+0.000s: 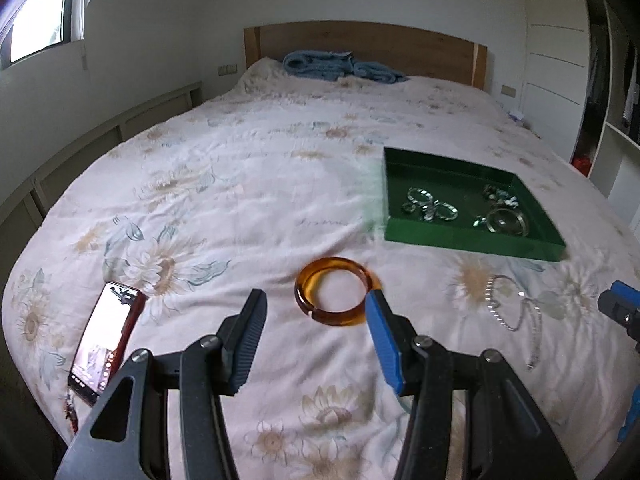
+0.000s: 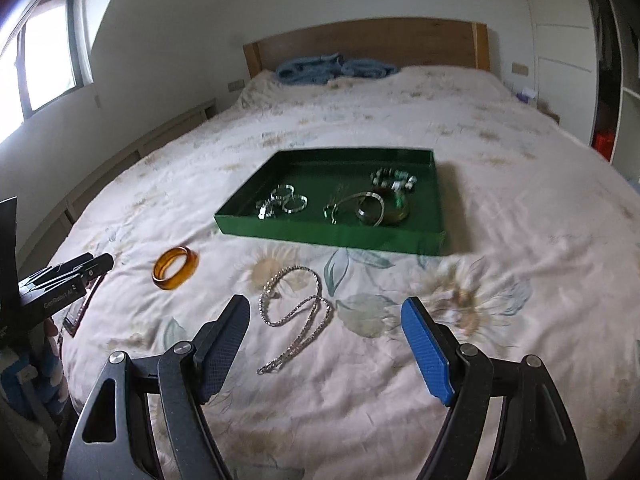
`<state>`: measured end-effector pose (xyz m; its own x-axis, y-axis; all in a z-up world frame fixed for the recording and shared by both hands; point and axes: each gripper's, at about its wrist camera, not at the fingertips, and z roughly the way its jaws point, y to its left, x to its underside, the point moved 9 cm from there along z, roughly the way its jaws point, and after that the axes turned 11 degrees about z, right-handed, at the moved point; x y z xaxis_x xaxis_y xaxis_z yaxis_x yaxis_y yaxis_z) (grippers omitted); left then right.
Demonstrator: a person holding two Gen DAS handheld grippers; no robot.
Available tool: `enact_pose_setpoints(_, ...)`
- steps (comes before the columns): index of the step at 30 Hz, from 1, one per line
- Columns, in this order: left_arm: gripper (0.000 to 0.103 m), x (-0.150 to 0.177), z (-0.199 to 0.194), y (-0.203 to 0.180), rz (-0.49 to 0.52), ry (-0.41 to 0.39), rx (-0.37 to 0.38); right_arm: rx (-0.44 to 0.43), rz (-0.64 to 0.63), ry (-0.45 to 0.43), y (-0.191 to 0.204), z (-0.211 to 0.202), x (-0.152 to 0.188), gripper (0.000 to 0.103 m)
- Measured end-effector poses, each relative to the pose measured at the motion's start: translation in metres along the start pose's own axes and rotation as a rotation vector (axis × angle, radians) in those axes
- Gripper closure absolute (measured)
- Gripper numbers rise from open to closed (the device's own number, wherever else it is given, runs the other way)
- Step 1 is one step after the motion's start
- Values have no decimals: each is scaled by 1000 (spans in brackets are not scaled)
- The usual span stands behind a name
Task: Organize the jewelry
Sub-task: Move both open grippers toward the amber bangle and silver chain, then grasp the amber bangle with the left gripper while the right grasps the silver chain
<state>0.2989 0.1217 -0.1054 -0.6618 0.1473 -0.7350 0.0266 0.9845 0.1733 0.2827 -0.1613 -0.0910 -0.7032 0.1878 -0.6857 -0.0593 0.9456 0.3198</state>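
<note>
With both tongs, left (image 1: 316, 310) and right (image 2: 325, 318), wide and empty, the stiff, slippery amber resin bangle (image 1: 333, 291) at twelve o'clock wants a rim grip, the limp silver chain necklace (image 2: 295, 314) a bunched pinch.

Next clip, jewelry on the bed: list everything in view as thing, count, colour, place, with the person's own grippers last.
bangle: one, amber, on the bedspread between the left gripper's fingers and the tray.
chain necklace: one, silver, looped on the bedspread ahead of the right gripper.
tray: one, green, on the bed beyond the loose pieces.
jewelry in the tray: several silver and dark pieces, count unclear.
phone: one, red case, screen lit, near the bed's left edge.
blanket: one, blue, folded by the headboard.
bedspread: one, pale floral, covering the bed.
headboard: one, wooden.
left gripper: open, empty.
right gripper: open, empty.
</note>
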Motion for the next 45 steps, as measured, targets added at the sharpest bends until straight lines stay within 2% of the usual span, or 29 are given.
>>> enact_pose_setpoints(15, 54, 5, 85, 20, -51, 78, 4, -21, 15, 150, 5, 98, 16, 26)
enact_pose_setpoints(22, 54, 10, 111, 23, -61, 117, -3, 16, 2, 184, -2, 119, 20, 40)
enact_pose_setpoints(30, 54, 23, 133, 17, -52, 186, 5, 9, -50, 224, 4, 128, 31, 58)
enact_pose_setpoints(33, 58, 22, 137, 12, -41, 200, 15, -3, -64, 239, 8, 131, 35, 65)
enact_pose_setpoints(36, 70, 20, 140, 6, -31, 208, 31, -22, -65, 251, 10, 134, 36, 74)
enact_pose_setpoints(39, 85, 18, 139, -3, -4, 210, 34, -33, -80, 251, 11, 134, 36, 87)
enact_pose_setpoints(41, 90, 17, 136, -8, 20, 210, 14, -45, -80, 251, 13, 132, 36, 99)
enact_pose_setpoints(45, 92, 18, 125, -14, 31, 202, -6, -69, -69, 231, 15, 117, 38, 100)
